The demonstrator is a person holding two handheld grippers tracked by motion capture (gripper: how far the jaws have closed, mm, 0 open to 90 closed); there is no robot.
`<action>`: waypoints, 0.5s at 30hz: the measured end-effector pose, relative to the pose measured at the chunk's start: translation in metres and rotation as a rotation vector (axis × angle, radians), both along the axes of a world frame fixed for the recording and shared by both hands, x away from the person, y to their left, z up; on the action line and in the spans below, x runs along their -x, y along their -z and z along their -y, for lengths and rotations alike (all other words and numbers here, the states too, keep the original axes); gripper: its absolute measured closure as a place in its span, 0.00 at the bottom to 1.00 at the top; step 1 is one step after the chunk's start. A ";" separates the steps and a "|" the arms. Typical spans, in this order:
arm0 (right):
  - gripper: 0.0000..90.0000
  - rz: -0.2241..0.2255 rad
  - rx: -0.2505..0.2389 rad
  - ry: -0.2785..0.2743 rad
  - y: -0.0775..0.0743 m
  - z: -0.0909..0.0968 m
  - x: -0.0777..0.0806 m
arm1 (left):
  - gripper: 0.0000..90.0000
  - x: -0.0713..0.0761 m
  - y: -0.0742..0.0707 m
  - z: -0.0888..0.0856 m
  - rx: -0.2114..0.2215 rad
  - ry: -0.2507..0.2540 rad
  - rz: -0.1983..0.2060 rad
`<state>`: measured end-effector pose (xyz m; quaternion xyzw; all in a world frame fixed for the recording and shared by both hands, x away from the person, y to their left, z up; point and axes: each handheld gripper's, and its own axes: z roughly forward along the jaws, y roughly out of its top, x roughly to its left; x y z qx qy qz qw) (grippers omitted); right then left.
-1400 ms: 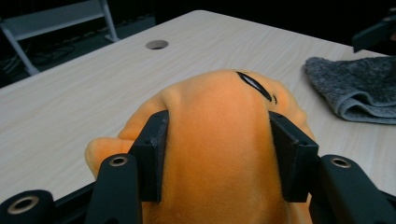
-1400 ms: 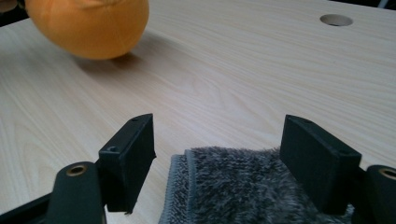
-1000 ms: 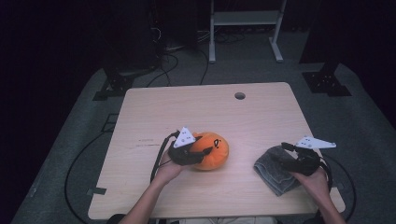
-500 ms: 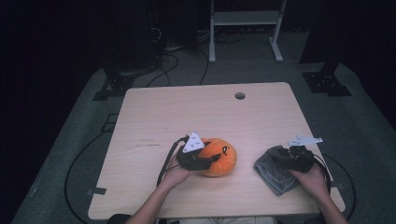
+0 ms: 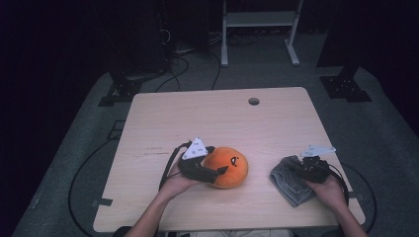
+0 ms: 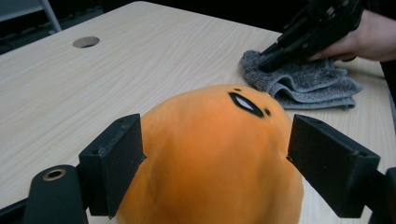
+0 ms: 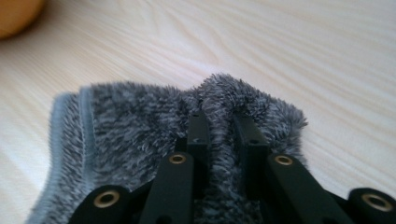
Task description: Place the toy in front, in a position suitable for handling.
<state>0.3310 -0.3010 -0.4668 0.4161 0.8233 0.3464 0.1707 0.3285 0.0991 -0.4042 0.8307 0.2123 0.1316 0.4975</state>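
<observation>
An orange plush ball (image 5: pixel 230 167) with a small dark face (image 6: pixel 246 102) sits near the table's front, left of centre. My left gripper (image 5: pixel 218 168) reaches around it from the left. Its jaws have just been opening and stand open, one pad (image 6: pixel 113 163) on each side of the plush (image 6: pixel 215 154). At the front right lies a folded grey towel (image 5: pixel 288 183). My right gripper (image 5: pixel 298 166) has just been closing and is shut on a raised fold of that towel (image 7: pixel 219 100). The left gripper view shows it too, pressed down on the towel (image 6: pixel 303 86).
The pale wooden table (image 5: pixel 207 123) has a round cable hole (image 5: pixel 253 101) near its far edge. A white frame (image 5: pixel 259 19) stands on the dark floor behind, among cables. The towel lies close to the table's front right edge.
The left gripper's jaws have spread wider around the plush, which shifted slightly right and nearer. The right gripper moved left onto the towel and closed on a fold.
</observation>
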 end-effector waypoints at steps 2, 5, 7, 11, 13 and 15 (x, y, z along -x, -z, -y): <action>0.88 0.027 -0.039 -0.018 -0.007 0.001 0.005 | 0.26 -0.003 0.002 -0.007 0.009 0.013 -0.009; 0.88 0.083 -0.103 -0.071 -0.020 -0.002 0.016 | 0.38 -0.007 0.009 -0.015 0.016 0.017 -0.028; 0.89 0.125 -0.154 -0.119 -0.029 -0.008 0.022 | 0.41 -0.009 0.012 -0.016 0.017 0.015 -0.047; 0.89 0.204 -0.224 -0.238 -0.048 -0.033 0.035 | 0.46 -0.005 0.020 -0.008 0.025 0.013 -0.063; 0.89 0.224 -0.240 -0.296 -0.054 -0.047 0.039 | 0.46 -0.003 0.020 -0.004 0.026 -0.003 -0.059; 0.89 0.253 -0.237 -0.349 -0.060 -0.066 0.043 | 0.46 -0.001 0.020 0.000 0.026 -0.019 -0.057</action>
